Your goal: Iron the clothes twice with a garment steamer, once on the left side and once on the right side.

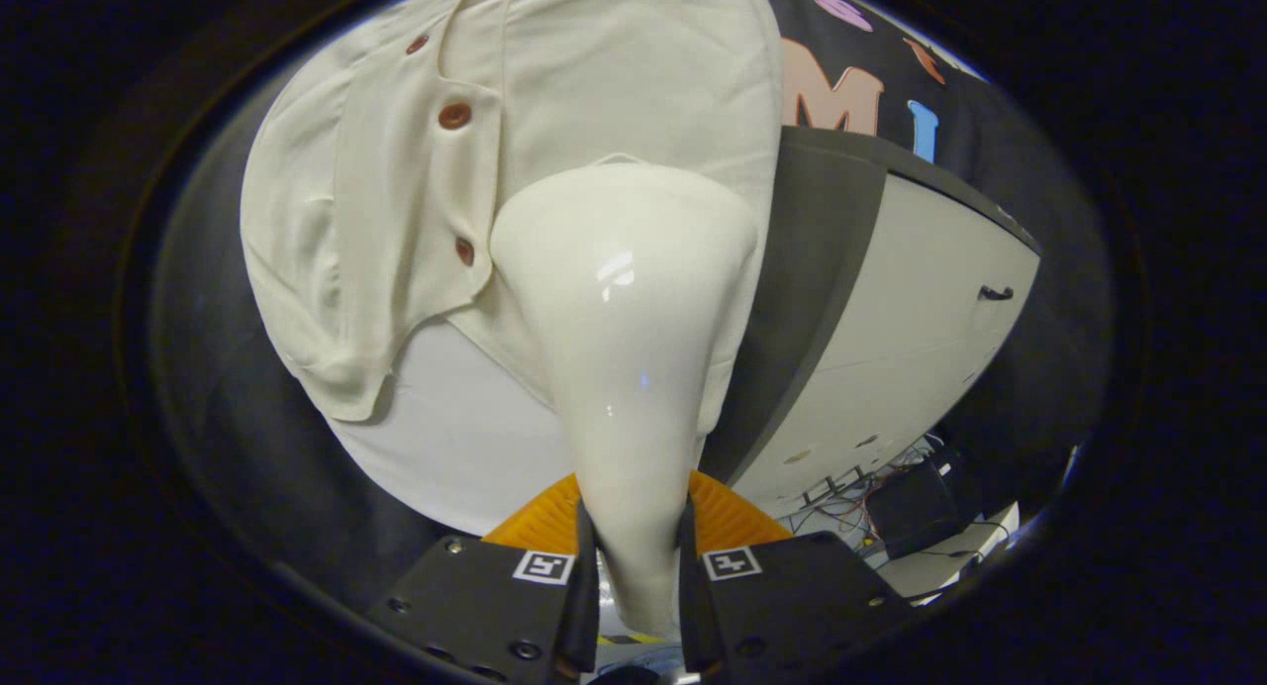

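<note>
A glossy white garment steamer (629, 309) rises from between my fingers, its narrow handle pinched by both and its wide head flaring out ahead. My gripper (633, 537) is shut on that handle. The head lies against a cream button-up shirt (594, 81) hanging just beyond, on the panel right of the placket. Brown buttons (454, 116) run down the placket to the left of the steamer head. The shirt's left front flap (337, 299) hangs loose with its hem curled. The steamer hides the cloth directly behind it.
A white board (455, 447) hangs behind the shirt. To the right stands a pale cabinet (921, 329) with a dark side edge and a small dark handle (996, 293). Cables and a black box (911, 502) lie on the floor below it.
</note>
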The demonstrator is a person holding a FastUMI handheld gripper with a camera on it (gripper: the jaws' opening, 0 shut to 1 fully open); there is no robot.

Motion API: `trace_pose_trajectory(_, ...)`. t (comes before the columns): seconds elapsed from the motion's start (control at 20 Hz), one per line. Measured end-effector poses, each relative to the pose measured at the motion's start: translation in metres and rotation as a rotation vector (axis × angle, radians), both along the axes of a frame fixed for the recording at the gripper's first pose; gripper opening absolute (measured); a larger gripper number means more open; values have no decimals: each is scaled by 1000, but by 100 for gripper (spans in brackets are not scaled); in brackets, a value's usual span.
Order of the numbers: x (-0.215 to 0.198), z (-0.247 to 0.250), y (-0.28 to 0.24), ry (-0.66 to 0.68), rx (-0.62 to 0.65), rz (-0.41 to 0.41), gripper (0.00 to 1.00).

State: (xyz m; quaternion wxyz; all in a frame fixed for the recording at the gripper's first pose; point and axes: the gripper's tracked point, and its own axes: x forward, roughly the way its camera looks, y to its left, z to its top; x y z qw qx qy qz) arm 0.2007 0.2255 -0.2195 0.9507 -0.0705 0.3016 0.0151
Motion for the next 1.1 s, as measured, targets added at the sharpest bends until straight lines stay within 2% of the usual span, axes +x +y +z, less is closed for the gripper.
trace_pose_trajectory(0.35,-29,-44,-14,103,-33,-23,33)
trace_pose_trajectory(0.6,-69,-48,-25,124,-22,-67,33)
trace_pose_trajectory(0.85,-98,-20,-23,81,4,-77,33)
trace_pose_trajectory(1.1,-110,46,-4,-31,4,-49,33)
